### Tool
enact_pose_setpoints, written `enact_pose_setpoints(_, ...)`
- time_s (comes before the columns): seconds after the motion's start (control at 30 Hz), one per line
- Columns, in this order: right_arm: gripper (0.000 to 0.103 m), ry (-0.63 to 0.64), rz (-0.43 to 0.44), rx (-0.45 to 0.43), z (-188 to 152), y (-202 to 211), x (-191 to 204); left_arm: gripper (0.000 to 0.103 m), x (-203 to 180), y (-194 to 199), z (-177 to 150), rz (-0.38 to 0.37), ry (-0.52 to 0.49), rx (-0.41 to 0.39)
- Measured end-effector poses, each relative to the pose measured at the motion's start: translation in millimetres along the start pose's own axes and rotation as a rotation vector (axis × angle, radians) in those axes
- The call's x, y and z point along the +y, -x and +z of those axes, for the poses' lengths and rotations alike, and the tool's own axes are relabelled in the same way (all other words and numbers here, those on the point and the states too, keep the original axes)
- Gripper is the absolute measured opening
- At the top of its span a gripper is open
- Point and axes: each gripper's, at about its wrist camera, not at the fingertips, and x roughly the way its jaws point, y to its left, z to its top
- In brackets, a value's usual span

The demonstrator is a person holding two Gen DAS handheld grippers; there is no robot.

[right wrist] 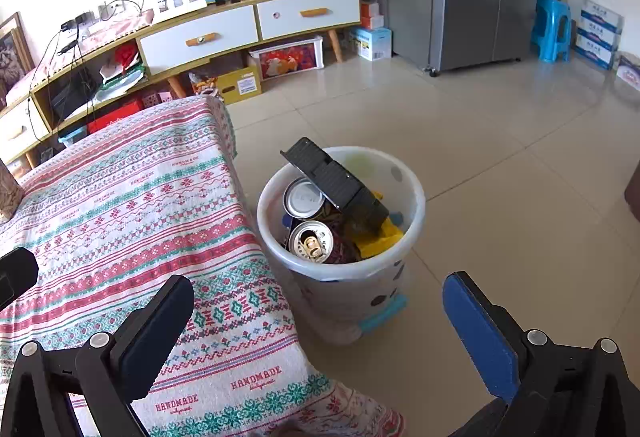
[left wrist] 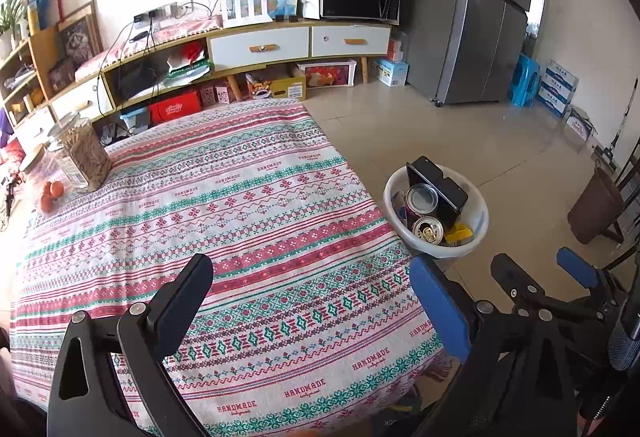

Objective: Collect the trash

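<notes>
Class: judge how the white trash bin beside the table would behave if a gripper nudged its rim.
The white trash bin looks thin plastic, so probably light and apt to slide. The black tray leaning out could shift or fall. Cans may rattle.

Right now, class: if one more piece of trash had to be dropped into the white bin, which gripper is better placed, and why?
The right gripper, probably: it hangs open beside the white bin, whereas the left gripper is open over the tablecloth.
</notes>
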Motion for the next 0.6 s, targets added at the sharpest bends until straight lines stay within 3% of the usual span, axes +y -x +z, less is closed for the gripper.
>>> enact_pose_setpoints(0.6, 0.102, 0.016, -0.024, 0.008, 2, -2, 2, 0.1, 3, -11, -3, 0.001, -0.002, 0.021)
